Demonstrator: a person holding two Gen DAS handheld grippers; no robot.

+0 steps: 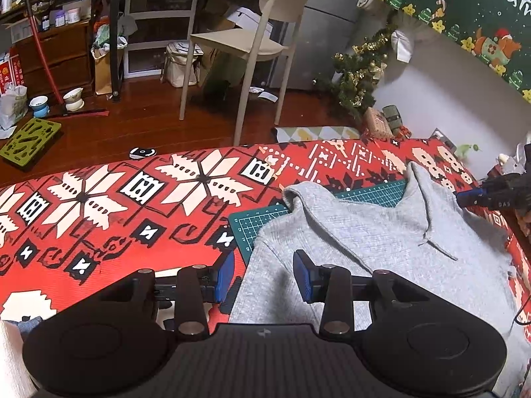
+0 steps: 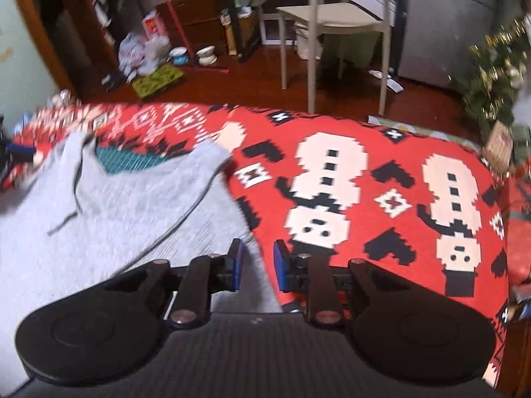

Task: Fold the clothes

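Both tools (image 1: 264,277) (image 2: 257,267) gape over grey garment (image 1: 381,242).

You have one grey garment (image 1: 381,238) in front of you, lower right of the left wrist view, with one green cutting mat (image 1: 262,222) showing beneath it in two patches. One red patterned cloth (image 1: 132,205) covers the surface across the middle of the frame. You hold two grippers: the left gripper (image 1: 264,277) at bottom centre with two blue pads, and the right gripper (image 2: 257,268) at bottom centre of the right wrist view, likewise two pads. Beyond, count one beige chair (image 1: 252,39) at upper centre, two bowls (image 1: 56,101) on the floor at left, one small Christmas tree (image 1: 361,69) at upper right, and one green banner (image 1: 478,16) in the top right corner.
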